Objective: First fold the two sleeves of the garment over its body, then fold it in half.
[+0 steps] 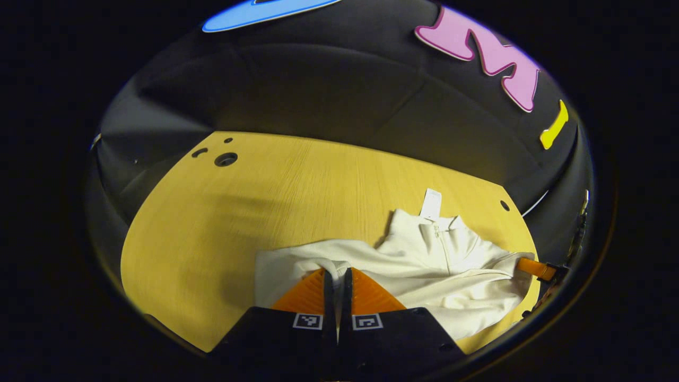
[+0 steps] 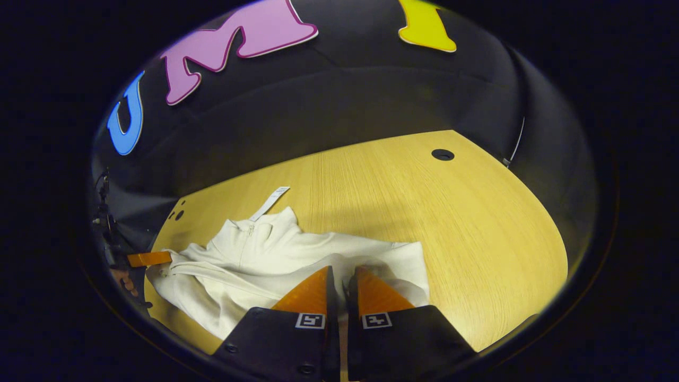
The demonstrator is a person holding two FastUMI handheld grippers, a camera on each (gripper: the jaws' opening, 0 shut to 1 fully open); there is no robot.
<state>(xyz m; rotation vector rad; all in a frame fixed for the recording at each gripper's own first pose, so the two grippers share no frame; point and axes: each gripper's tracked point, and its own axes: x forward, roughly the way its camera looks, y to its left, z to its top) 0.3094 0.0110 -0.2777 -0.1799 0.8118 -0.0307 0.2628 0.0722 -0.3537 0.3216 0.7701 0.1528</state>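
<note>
Recording booth: black cloth wall (image 1: 318, 90) behind bare wood tabletop (image 1: 297, 180) w/ holes.

The left gripper view rides low behind the left gripper (image 1: 336, 273), looking forward and down across the table (image 1: 297, 180) toward the booth wall. The right gripper view does likewise over the right gripper (image 2: 342, 270) (from the opposite end). Both share the garment (image 1: 456, 276) close ahead.

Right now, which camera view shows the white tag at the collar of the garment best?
The left gripper view: there the tag lies broad and flat on the table past the collar of the garment. In the right gripper view the tag looks like a thin slanted strip, so its shape is harder to judge.
</note>
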